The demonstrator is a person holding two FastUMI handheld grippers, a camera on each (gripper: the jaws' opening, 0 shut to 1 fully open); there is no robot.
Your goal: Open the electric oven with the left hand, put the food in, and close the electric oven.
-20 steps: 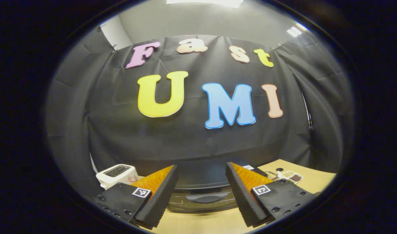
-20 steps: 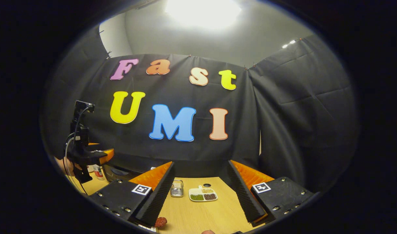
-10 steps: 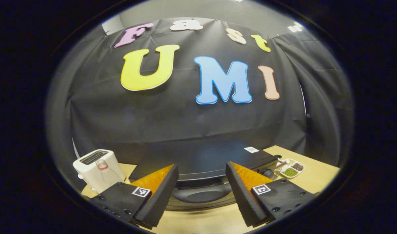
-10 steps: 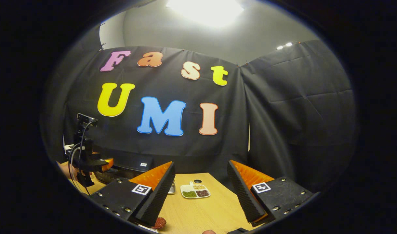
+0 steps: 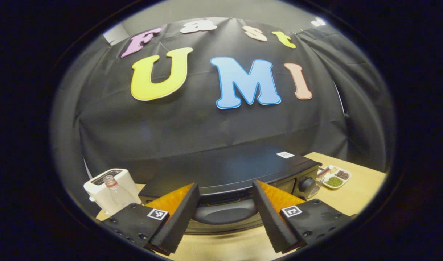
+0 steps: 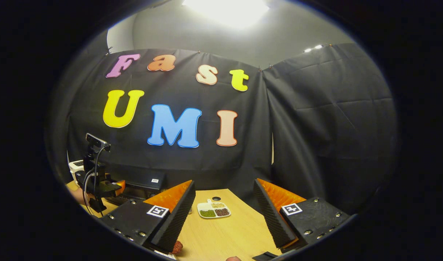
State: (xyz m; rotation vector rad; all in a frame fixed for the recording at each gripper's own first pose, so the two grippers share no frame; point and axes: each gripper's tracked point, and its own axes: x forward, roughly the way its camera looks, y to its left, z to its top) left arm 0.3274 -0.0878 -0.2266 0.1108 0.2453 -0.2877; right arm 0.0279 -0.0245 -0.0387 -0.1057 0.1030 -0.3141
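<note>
Presently, the electric oven [image 5: 239, 174], shut on the table [image 5: 352, 192] and judged heavy and rigid, is faced by the open, empty left gripper [image 5: 225, 214], its door handle [image 5: 225, 214] being the hold; right gripper [image 6: 225, 214] likewise open.

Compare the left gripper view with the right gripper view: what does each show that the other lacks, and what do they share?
The left gripper view alone gives the oven door handle between the open left gripper, a control knob and a clear bottle. The right gripper view alone gives the open right gripper and a reddish food piece. Both share the electric oven, white toaster, divided snack dish and wooden table.
</note>
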